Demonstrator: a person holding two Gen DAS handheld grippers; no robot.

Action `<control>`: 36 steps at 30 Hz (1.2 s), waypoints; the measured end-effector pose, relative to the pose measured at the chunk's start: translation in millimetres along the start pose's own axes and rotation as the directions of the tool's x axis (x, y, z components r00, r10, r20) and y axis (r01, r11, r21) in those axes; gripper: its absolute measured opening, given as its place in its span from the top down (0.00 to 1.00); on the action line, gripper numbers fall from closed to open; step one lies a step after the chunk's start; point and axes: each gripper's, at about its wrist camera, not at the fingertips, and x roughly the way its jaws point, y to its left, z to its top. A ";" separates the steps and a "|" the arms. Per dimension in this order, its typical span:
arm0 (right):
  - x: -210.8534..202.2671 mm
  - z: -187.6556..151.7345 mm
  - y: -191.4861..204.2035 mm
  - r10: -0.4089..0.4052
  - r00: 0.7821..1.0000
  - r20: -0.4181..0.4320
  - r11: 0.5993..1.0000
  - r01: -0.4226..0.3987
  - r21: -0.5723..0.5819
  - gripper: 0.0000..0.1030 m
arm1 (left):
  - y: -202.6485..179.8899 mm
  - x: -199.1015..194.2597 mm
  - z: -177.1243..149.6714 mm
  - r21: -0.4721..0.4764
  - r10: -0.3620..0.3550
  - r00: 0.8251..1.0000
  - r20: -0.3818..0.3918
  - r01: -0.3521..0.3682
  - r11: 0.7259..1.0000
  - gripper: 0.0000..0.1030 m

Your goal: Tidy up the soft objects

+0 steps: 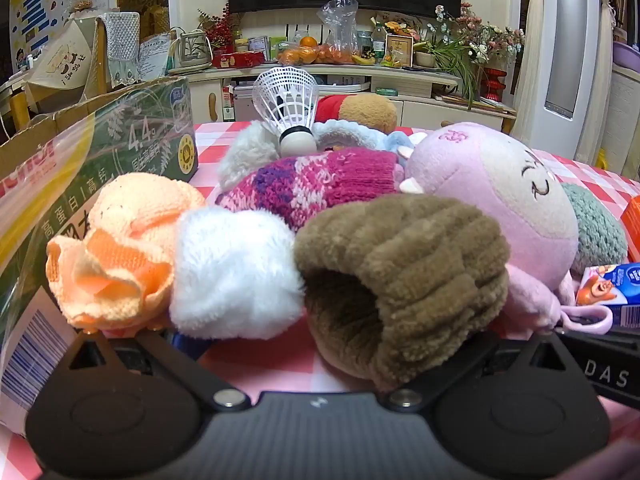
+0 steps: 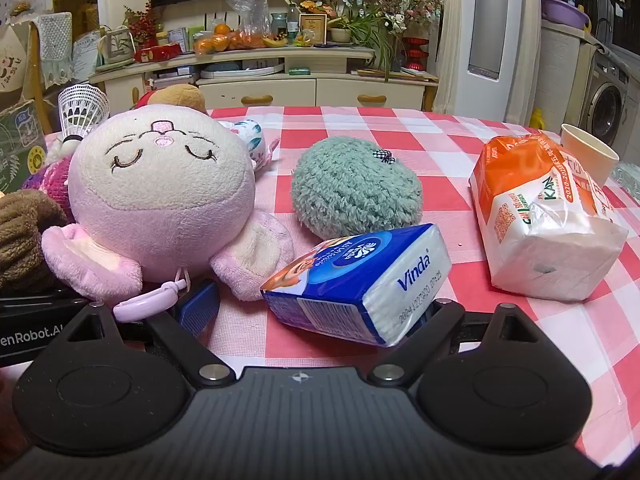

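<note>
A heap of soft things lies on the pink checked tablecloth [image 2: 400, 128]. In the left wrist view an orange knit piece [image 1: 128, 240], a white fluffy piece [image 1: 236, 272] and a brown fleece sock [image 1: 400, 276] lie right at my left gripper [image 1: 316, 340], whose jaws stand wide apart under them. Behind them are a magenta knit sock [image 1: 320, 184] and a pink plush toy [image 1: 492, 192]. In the right wrist view the pink plush [image 2: 160, 196], a green fluffy ball [image 2: 356, 188] and a blue Vinda tissue pack [image 2: 360, 280] lie before my right gripper [image 2: 316, 320], open around the pack's near end.
A green cardboard box [image 1: 120, 148] stands at the left. A white shuttlecock [image 1: 288, 104] sits on the heap's far side. An orange tissue pack [image 2: 544, 216] and a paper cup [image 2: 588, 156] are at the right. A cluttered sideboard [image 2: 260, 60] lies beyond the table.
</note>
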 end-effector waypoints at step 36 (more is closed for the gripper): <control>-99.6 -24.1 8.1 0.046 0.990 0.137 0.998 -0.051 0.038 0.00 | 40.6 -120.5 -13.1 0.094 -0.035 0.996 0.085 0.027 0.995 0.01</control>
